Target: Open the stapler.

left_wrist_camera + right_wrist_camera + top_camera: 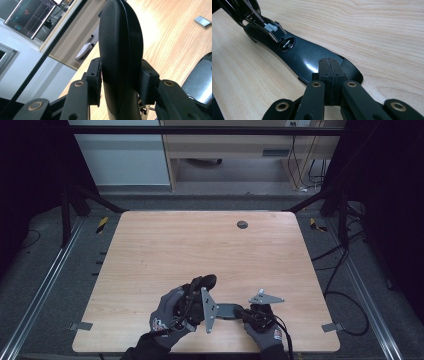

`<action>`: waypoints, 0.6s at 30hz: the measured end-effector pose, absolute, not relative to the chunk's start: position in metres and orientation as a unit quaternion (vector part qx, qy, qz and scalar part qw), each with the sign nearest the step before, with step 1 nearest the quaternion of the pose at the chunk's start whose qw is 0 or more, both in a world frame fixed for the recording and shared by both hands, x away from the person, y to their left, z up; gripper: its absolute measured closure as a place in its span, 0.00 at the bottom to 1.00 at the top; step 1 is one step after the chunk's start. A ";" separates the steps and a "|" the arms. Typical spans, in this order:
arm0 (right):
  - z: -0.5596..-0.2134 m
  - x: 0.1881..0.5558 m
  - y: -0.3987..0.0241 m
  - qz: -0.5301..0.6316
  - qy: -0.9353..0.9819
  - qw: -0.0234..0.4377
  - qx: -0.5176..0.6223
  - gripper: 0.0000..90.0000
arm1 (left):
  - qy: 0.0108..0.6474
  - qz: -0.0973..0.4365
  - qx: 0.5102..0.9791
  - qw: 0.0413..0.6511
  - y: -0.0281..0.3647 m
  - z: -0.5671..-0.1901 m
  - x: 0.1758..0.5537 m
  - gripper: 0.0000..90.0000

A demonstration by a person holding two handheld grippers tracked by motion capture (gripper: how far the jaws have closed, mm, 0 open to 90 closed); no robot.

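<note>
Left gripper (120, 86) is clamped on a black curved piece (121, 50). Right gripper (329, 75) has its jaws pinched together over a glossy black part (297, 53) on the table (200, 245).

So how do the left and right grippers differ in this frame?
The left gripper has its jaws spread, clamping an upright black rounded piece; the right gripper has its jaws pressed together, nothing visible between them. The left gripper's grey plate stands on edge; the right gripper's lies nearly flat. Both are held in grey gloves.

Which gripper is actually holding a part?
Left gripper: it clamps an upright black curved shell. Right gripper is shut with nothing between, over the flat black piece.
</note>
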State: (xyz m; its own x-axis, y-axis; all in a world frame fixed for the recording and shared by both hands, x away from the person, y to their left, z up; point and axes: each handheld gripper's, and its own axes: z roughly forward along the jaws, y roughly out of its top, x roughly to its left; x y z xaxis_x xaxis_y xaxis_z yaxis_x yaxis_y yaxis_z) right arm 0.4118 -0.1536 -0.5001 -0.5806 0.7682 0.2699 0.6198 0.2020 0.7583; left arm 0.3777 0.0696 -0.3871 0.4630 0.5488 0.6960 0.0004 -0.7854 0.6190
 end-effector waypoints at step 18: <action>-0.500 0.412 -0.153 0.444 0.771 0.082 0.450 1.00 | 0.199 0.484 0.797 0.301 0.086 -0.379 0.378 0.66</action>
